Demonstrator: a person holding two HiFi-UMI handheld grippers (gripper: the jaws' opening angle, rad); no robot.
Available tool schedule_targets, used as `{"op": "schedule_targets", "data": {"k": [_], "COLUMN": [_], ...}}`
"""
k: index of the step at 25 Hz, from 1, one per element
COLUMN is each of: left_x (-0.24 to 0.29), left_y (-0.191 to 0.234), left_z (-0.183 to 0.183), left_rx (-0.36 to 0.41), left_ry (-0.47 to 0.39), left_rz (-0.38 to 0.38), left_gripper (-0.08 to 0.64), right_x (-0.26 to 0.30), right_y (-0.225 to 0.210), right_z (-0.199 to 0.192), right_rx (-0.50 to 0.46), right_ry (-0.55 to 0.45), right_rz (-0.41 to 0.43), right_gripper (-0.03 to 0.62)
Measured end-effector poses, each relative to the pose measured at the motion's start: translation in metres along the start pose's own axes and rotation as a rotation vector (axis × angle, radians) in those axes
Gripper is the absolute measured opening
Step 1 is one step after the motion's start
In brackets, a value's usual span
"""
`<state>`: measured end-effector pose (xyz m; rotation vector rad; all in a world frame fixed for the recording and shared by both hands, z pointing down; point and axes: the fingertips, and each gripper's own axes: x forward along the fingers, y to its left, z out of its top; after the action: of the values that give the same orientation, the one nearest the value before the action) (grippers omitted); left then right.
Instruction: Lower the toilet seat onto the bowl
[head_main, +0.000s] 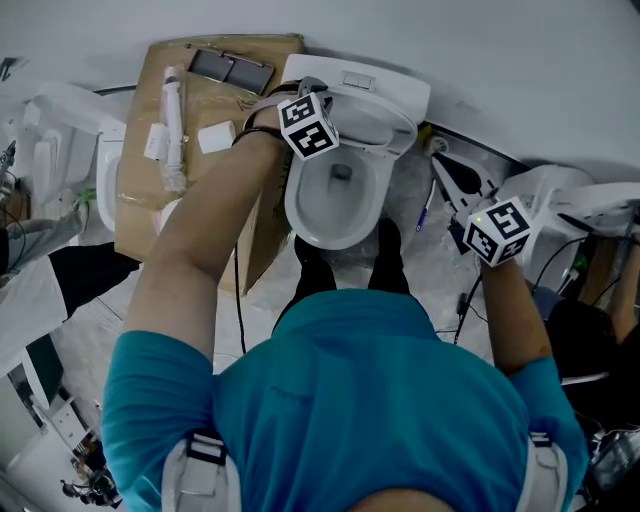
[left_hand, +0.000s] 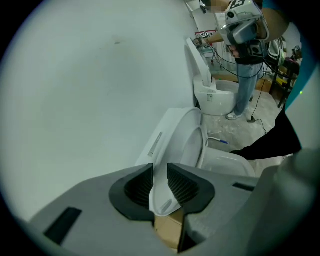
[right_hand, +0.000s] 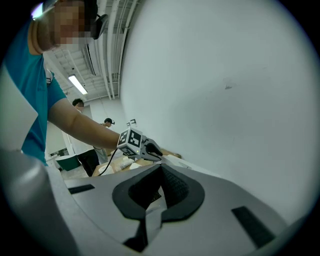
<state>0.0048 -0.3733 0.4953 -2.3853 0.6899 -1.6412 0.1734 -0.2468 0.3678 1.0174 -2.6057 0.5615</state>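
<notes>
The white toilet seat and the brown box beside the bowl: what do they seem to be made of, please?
White toilet seat: probably moulded plastic, smooth, slightly glossy, with a thin rounded edge. Brown box: likely cardboard, by its matt tan surface and folded flaps.

The toilet (head_main: 300, 215) stands against the wall (head_main: 500, 60), its toilet seat (head_main: 372, 128) tilted up between the bowl (head_main: 335, 200) and the tank (head_main: 365, 82). A cardboard box (head_main: 140, 215) stands just beside it on the left, with a tube (head_main: 172, 120) and a tray (head_main: 232, 68) on top. A second toilet (head_main: 55, 120) is farther left. On the floor (head_main: 420, 275), a pen (head_main: 428, 212) lies right of the bowl and the person's shoes (head_main: 388, 262) are before it.
</notes>
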Motion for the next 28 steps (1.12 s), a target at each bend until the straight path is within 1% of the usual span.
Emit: {"op": "schedule_targets", "data": {"k": [5, 8, 11, 18, 25, 28], "left_x": [0.002, -0.001, -0.002, -0.009, -0.018, -0.020], "left_y": [0.000, -0.004, -0.009, -0.017, -0.034, -0.039], "left_z": [0.002, 0.003, 0.001, -0.003, -0.009, -0.010], "left_rx": [0.047, 0.088, 0.112, 0.170, 0.273, 0.297], "left_ry": [0.017, 0.027, 0.038, 0.061, 0.090, 0.100], "left_rz": [0.003, -0.006, -0.019, -0.071, -0.140, -0.161], "left_gripper": [0.069, 0.069, 0.069, 0.069, 0.067, 0.067], "right_x": [-0.005, -0.007, -0.007, -0.005, -0.007, -0.007], "right_y": [-0.004, -0.005, -0.005, -0.002, 0.002, 0.004], "right_z": [-0.006, -0.007, -0.008, -0.006, -0.010, -0.012], "right_rx": [0.008, 0.012, 0.015, 0.014, 0.020, 0.025], "right_ry": [0.003, 0.000, -0.002, -0.008, -0.003, 0.000], "right_rz": [-0.006, -0.010, -0.008, -0.004, 0.002, 0.005], "right_gripper": [-0.008, -0.008, -0.008, -0.008, -0.008, -0.008]}}
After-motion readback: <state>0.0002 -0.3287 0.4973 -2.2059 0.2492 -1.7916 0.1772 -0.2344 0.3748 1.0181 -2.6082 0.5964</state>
